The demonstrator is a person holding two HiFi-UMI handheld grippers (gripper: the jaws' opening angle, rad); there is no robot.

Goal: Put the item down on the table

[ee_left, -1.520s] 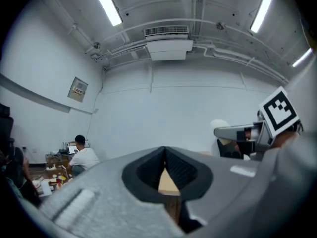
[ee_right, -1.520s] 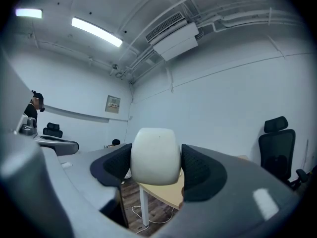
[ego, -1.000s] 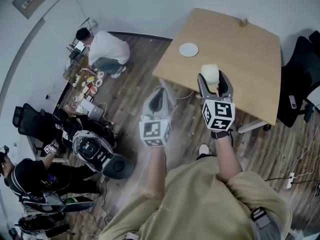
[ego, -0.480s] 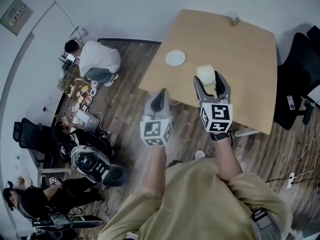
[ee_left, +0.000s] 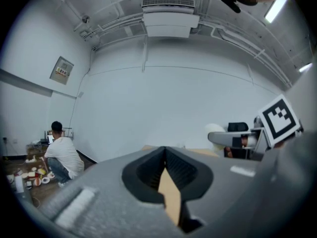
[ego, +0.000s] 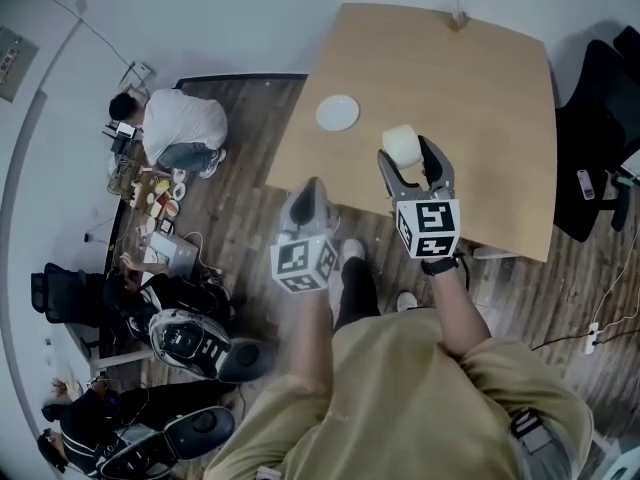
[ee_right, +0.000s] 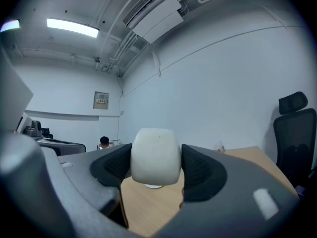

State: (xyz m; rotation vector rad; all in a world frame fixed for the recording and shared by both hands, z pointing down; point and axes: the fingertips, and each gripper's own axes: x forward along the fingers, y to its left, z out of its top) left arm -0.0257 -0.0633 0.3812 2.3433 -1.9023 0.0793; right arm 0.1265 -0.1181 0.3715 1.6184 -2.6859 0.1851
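A white rounded cup-like item [ego: 401,145] [ee_right: 155,156] is clamped between the jaws of my right gripper [ego: 409,164] [ee_right: 156,165], held in the air over the near part of the light wooden table [ego: 500,98]. My left gripper [ego: 309,200] [ee_left: 165,170] is shut with nothing in it, its jaws pressed together, and it hangs beside the table's near left edge over the floor. A small white plate [ego: 337,112] lies on the table to the left of the held item, apart from it.
A small object [ego: 458,15] stands at the table's far edge. Black office chairs [ego: 590,158] are to the right of the table. A person in a white shirt [ego: 175,123] crouches by clutter on the floor at left; equipment [ego: 190,338] lies below.
Both grippers and the person have moved toward the table; the right gripper now holds the white item further over the tabletop. Its grip is unchanged.
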